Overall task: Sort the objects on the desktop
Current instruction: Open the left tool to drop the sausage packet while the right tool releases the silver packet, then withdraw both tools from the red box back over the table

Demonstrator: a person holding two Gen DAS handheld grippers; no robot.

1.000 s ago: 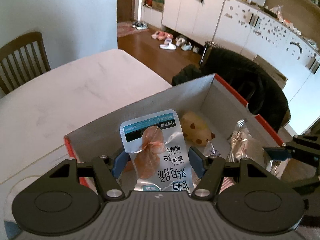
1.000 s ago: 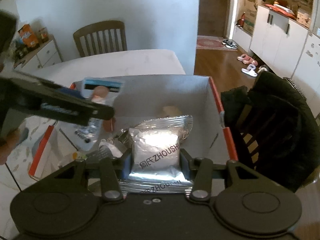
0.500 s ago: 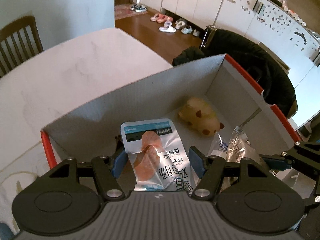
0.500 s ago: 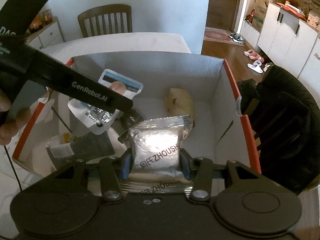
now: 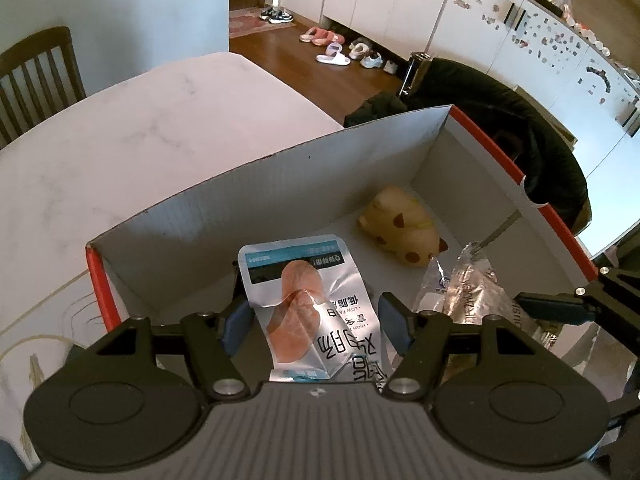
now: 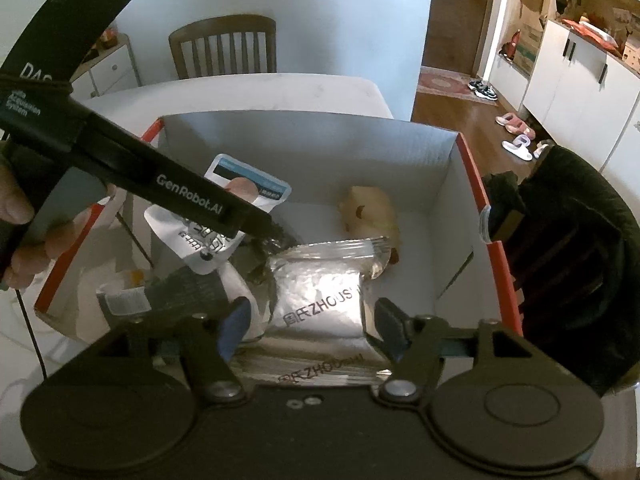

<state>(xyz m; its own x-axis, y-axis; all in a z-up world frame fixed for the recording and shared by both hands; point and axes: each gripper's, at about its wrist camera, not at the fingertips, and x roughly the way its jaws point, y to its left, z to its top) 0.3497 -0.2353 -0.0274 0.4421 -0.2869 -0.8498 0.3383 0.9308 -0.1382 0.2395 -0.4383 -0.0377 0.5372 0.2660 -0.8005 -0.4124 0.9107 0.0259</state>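
A cardboard box [image 5: 240, 208] [image 6: 320, 148] with red outer sides stands on the white table [image 5: 140, 120]. My left gripper [image 5: 315, 328] [image 6: 276, 236] is shut on a silver sausage packet [image 5: 312, 304] [image 6: 240, 184] and holds it tilted above the box's left half. My right gripper [image 6: 311, 320] hangs over the box, its jaws opening. The silver ZHOUSHI packet [image 6: 320, 300] [image 5: 472, 292] lies between the pads with a gap on each side. A tan spotted soft toy [image 5: 404, 232] [image 6: 372, 208] lies at the back of the box.
A dark packet [image 6: 180, 292] and pale wrappers lie in the box's left part. A black coat [image 5: 520, 132] [image 6: 568, 240] hangs over a chair beside the box's right wall. A wooden chair [image 6: 224, 48] stands behind the table. Slippers [image 5: 332, 44] lie on the wooden floor.
The right pads have spread apart and no longer press the silver packet. Both views now look further down into the box. The left gripper still grips the sausage packet.
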